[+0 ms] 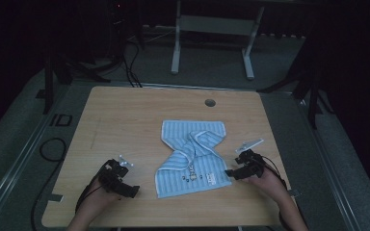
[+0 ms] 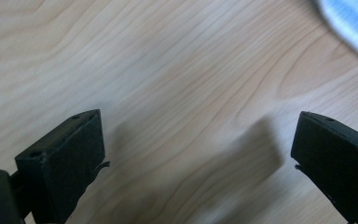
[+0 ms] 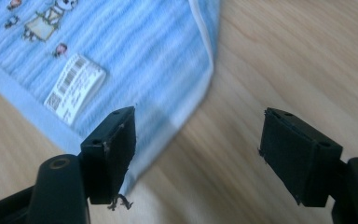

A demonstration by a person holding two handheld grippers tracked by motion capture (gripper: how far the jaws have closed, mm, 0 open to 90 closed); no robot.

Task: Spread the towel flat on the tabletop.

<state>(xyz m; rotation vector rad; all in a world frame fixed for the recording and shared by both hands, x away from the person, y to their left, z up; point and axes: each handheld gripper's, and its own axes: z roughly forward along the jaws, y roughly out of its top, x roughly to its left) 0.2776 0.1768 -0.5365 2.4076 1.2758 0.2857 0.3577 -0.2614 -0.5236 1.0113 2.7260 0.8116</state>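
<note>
Dark room, wooden tabletop (image 1: 125,115). Blue towel (image 1: 192,159) bunched mid-table. Right gripper (image 3: 198,154) jaws spread at towel's near corner; left gripper (image 2: 198,154) spread over bare wood. Risk: pinching single layer, fold drags crooked.

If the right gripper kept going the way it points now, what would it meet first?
Probably the near corner of the blue striped cloth: the right gripper stands open and empty, one jaw over the hem. How high it hangs above the table is unclear.

Towel (image 2: 349,25) cut off by frame corner, blurred.
</note>
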